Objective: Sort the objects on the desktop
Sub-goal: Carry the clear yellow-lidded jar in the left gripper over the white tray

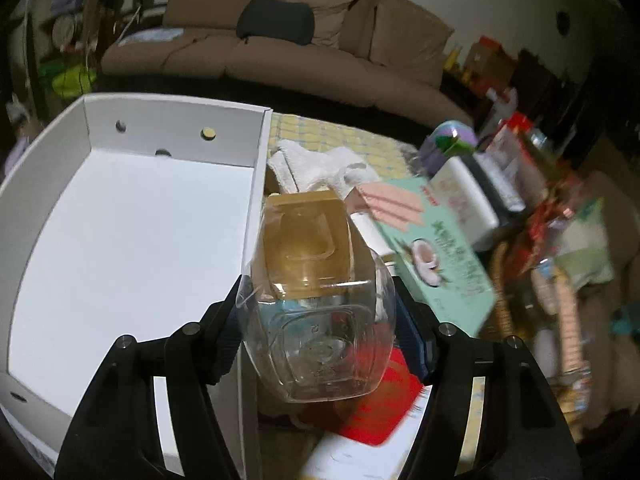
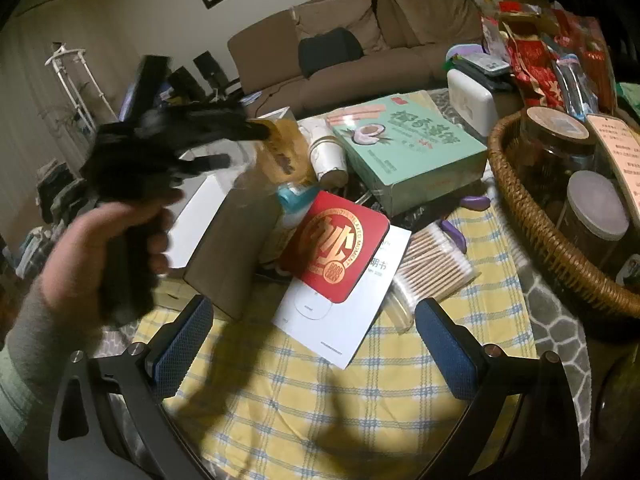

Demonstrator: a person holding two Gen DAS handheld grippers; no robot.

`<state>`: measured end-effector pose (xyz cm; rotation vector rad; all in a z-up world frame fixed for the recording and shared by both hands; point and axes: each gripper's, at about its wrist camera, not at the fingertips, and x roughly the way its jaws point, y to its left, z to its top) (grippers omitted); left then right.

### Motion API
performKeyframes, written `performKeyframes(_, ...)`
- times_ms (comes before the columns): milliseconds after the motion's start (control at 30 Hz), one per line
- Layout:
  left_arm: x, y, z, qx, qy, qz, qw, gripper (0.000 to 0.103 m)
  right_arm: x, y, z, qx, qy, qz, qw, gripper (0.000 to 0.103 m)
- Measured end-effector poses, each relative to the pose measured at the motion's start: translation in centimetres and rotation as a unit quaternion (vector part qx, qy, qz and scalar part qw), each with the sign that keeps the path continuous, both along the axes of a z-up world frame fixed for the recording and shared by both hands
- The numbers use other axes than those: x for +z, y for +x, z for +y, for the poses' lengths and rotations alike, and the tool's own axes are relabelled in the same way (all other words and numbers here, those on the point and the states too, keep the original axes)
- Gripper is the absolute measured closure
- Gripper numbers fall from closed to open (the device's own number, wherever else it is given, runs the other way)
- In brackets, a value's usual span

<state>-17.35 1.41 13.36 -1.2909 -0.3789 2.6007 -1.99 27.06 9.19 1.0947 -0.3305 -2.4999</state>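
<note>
The sorting looks barely begun. The white box (image 1: 132, 216) at the table's left is bare inside as far as the left wrist view shows, so nothing seems to have been put away yet.

The left gripper (image 1: 316, 320) is clamped on a clear jar (image 1: 316, 336) with an amber lid (image 1: 306, 248), its 2 pads pressing the jar's sides. The jar hangs in the air just beside the box's right wall, over the clutter, not yet over the box floor. In the right wrist view the same jar shows as a blur in front of the left hand (image 2: 100, 248), which grips the tool's handle. I judge this jar to be item 1 on its way into the box; dropping it there is the step in hand.

The right gripper (image 2: 316, 344) hovers over the yellow checked cloth (image 2: 304, 408) with its fingers wide apart and nothing between them.

Much is left on the table: a red card (image 2: 336, 248) lying on a white leaflet (image 2: 340, 320), a pack of cotton swabs (image 2: 432, 264), a green carton (image 2: 412, 156), paper cups (image 2: 328, 160), a white case (image 2: 472, 100), and a wicker basket (image 2: 532, 216) holding 2 lidded jars. Which of these belong in the box cannot be told.
</note>
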Motion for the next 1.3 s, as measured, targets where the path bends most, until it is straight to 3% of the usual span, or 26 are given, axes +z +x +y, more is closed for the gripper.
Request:
performKeyframes(200,1.2,2.7,-4.0,-0.018,0.099,-0.031,0.9945,0.040,-0.1,-0.1,-0.2,0.008,-0.026,-0.002,1.000,0.001)
performKeyframes(400,1.6,8.4,-8.6,-0.058,0.212,-0.057,0.9739,0.040,1.2,0.9,-0.6,0.033,-0.083,0.034,0.995,0.000)
performKeyframes(633,1.2,14.1,-12.1,-0.051,0.264,-0.075,0.9604,0.040,0.8,1.9,-2.8,0.131,-0.167,0.000,0.977,0.000)
performKeyframes(800,1.5,15.8,-15.0,-0.018,0.296,-0.064,0.9530,0.040,1.3,4.1,-5.6,0.185,-0.137,0.017,0.973,0.000)
performKeyframes(933,1.4,16.7,-17.6,0.024,0.340,-0.050,0.9387,0.040,1.0,5.8,-8.5,0.223,-0.106,0.011,0.969,0.000)
performKeyframes(1067,0.5,17.2,-19.0,0.052,0.382,-0.049,0.9213,0.040,1.3,7.8,-12.1,0.226,-0.065,0.046,0.971,0.000)
performKeyframes(1133,0.2,17.5,-19.8,0.062,0.399,-0.047,0.9137,0.040,1.9,8.2,-13.6,0.222,-0.045,0.067,0.972,0.008)
performKeyframes(1200,0.2,17.5,-20.7,0.072,0.403,-0.038,0.9117,0.040,2.8,8.0,-14.4,0.218,-0.026,0.087,0.972,0.038)
performKeyframes(1300,0.4,17.2,-21.9,0.085,0.415,-0.024,0.9057,0.040,3.7,6.7,-15.7,0.218,0.002,0.097,0.971,0.046)
